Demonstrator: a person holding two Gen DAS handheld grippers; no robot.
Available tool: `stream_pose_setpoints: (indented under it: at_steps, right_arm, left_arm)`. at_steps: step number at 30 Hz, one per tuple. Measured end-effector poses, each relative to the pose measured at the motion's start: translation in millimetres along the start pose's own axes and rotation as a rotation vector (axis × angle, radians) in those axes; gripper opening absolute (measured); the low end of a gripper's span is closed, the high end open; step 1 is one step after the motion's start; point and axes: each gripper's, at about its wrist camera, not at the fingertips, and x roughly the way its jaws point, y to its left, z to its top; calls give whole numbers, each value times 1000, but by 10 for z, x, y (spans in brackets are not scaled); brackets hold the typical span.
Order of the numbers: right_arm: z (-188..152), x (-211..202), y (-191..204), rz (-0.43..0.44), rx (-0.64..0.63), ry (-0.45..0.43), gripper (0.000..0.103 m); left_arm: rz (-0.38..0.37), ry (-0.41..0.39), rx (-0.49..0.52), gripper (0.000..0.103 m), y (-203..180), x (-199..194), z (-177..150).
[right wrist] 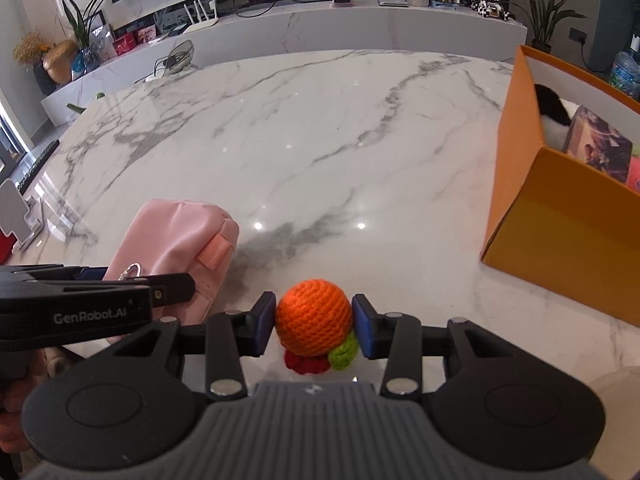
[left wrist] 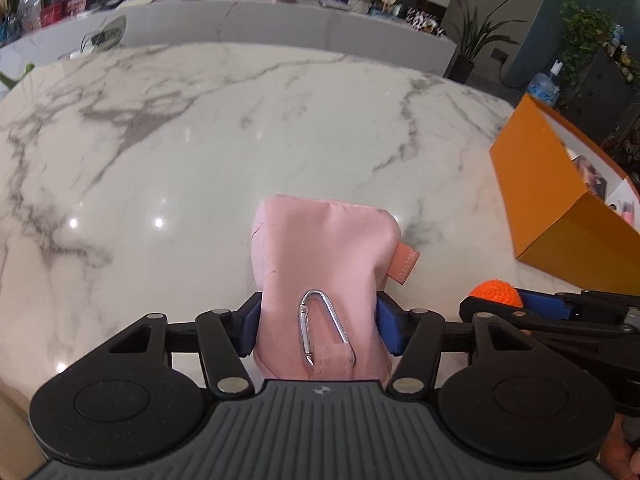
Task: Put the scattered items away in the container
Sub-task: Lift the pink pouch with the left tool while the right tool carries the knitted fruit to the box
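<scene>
**me:** Mid-tidy on the marble table point(right wrist: 320, 128). My left tongs point(left wrist: 318, 326) have the pink pouch point(left wrist: 320, 264) between the blue pads, both pressing its sides near the carabiner point(left wrist: 320, 326) end. Right tongs point(right wrist: 314, 326) are clamped as tight as they go on the orange crochet ball point(right wrist: 314, 322); its red and green bits hang underneath. The orange box point(right wrist: 560, 208) sits to the far right, open, with a few things inside already. Tips for getting both in cleanly?

**reply:** Looks like you're at the lift-and-carry part. The pouch is soft, and I reckon it'll sag or slip if you're only pinching fabric, so check the pads bite into something solid before you lift. Ball looks secure.

**me:** Which goes first?

**reply:** Ball, I'd say. The right tongs are nearer the box, so you won't cross arms. Lift straight up, clear the near wall, then let go low inside so it doesn't bounce out. Then bring the pouch over from the left, and watch the carabiner doesn't catch on the box edge.

**me:** Can't tell how much room is left inside from here.

**reply:** Then peek over the rim before dropping.
</scene>
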Motion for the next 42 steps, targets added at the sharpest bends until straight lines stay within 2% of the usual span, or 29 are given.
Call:
stream_pose_setpoints:
  at_steps: [4,10,19,26,33,38,42]
  right_arm:
    - [14,-122,-22,-3,10,-33,44]
    - [107,-450,-149,-21,35,-138,44]
    - [190,-1010,-700,-110,141,-299,44]
    - [119,-1382,-1317,-223,252,-384,44]
    - [46,-1557,-1940,-310,369,-422,44]
    - [44,-1518,-2322,-332,431,-426,45]
    - [69,-1413,-2518,-313,442,-417,44]
  left_arm:
    - [-11,-59,21,65,-99,-196,75]
    - [-44,-138,64,65,-354,-464,224]
    - [-163,-205,213,65,-1131,-608,448]
    - [-244,-216,331,65,-1820,-492,574]
    - [-294,-210,414,65,-2427,-257,685]
    - [-311,-195,462,65,-2787,-48,747]
    - [-310,-175,500,65,-3009,137,767]
